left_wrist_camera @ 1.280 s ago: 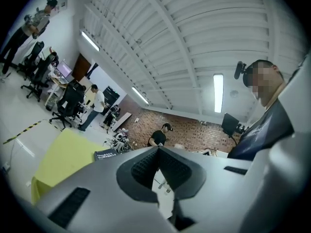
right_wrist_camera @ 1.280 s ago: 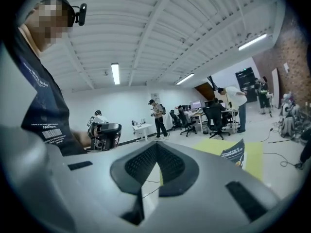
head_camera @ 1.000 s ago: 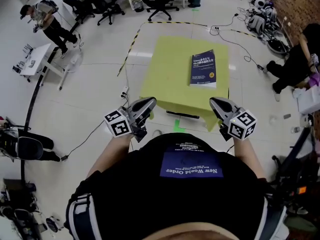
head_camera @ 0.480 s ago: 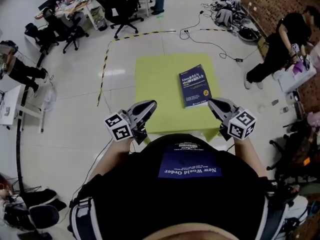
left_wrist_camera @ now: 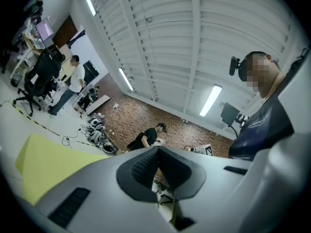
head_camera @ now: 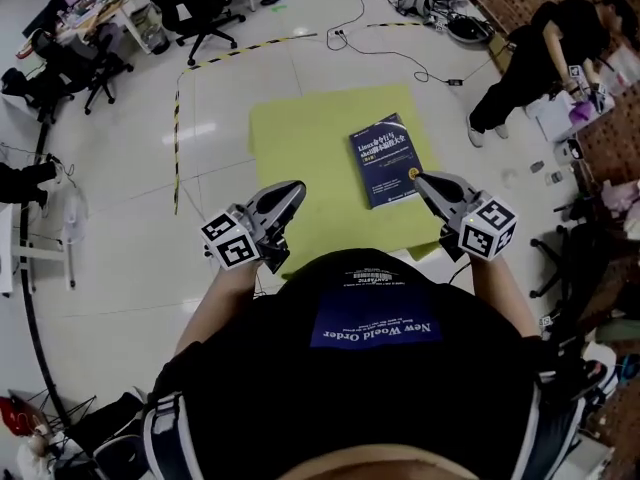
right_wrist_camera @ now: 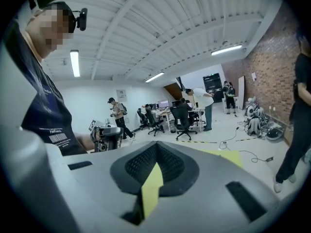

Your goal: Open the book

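On the yellow-green table (head_camera: 300, 138), the book (head_camera: 388, 160) is lying flat and closed, dark blue cover up. It's on the right half of the top and turned a bit, so its far end leans left. Neither gripper has hold of it.

The left gripper (head_camera: 291, 189) hangs over the near left edge of the table, well apart from the book. Its own view shows the jaws clenched together with nothing in them. The right gripper (head_camera: 420, 179) is just by the book's near right corner. From the head view it's hard to say if it touches the cover or sits above it. Its jaws are pressed together too and empty, with just a sliver of yellow table showing through the slot behind the pads.

Past the table, far right, a person in black (head_camera: 520, 63) is bent over by a brick wall. Office chairs (head_camera: 200, 3) sit far left, and striped floor tape (head_camera: 178, 118) runs along the table's left side.
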`<state>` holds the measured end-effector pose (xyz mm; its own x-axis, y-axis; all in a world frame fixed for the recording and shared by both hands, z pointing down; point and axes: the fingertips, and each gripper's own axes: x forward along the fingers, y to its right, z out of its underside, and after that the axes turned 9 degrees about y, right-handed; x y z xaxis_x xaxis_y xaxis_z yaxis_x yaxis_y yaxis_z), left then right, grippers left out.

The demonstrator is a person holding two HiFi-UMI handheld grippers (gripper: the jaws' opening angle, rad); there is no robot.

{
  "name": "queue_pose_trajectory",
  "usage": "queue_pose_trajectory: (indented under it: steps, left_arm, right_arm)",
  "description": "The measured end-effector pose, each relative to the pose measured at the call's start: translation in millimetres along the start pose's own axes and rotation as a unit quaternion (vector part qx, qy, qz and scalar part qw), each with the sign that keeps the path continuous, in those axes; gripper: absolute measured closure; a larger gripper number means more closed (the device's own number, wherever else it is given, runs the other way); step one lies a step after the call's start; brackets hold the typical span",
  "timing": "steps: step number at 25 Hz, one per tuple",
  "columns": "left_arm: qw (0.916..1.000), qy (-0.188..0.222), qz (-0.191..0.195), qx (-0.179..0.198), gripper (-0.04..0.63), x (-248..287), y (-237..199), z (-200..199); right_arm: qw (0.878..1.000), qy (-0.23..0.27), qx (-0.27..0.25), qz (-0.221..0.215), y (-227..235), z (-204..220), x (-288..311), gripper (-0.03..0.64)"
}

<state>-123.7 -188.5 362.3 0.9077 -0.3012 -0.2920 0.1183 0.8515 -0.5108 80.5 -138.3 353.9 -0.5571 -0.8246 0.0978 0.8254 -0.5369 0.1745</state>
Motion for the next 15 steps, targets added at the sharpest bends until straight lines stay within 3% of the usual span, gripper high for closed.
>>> queue_pose_trajectory:
  steps: [6,11,15]
  left_arm:
    - [0.9989,-0.01,-0.044,0.013,0.589,44,-10,33]
    - [0.9967,0.005,-0.081,0.002,0.589,93,-14,50]
    - [0.9918,-0.012,-0.126,-0.011,0.589,107,-25,69]
  right_arm:
    - [0.999,0.001,0.009,-0.033,62,10,-9,0.629]
    - [0.997,-0.001,0.006,-0.075,116,10,-1,0.629]
    - [0.995,-0.006,0.025,-0.101,134,22,11,0.629]
